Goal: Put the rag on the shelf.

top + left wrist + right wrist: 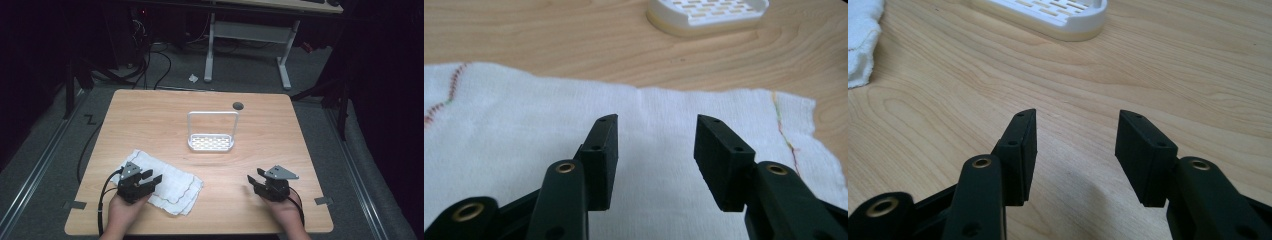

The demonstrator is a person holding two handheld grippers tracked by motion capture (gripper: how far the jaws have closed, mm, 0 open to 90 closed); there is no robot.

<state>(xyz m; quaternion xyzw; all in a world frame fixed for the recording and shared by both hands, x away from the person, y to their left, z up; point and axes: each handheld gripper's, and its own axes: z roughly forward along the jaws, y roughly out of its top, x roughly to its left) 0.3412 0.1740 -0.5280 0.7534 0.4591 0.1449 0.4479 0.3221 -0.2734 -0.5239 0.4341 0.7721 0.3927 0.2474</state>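
High view: left gripper (152, 178) over white cloth (175, 187) at near left of desk (260, 150), jaws apart, cloth directly beneath, long axis running left-right. Right gripper (254, 179) near right over bare wood, jaws apart, farther from cloth.

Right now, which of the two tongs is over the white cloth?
The left tongs. Its open jaws hang above the white cloth, while the right tongs, also open, has bare wooden table under it.
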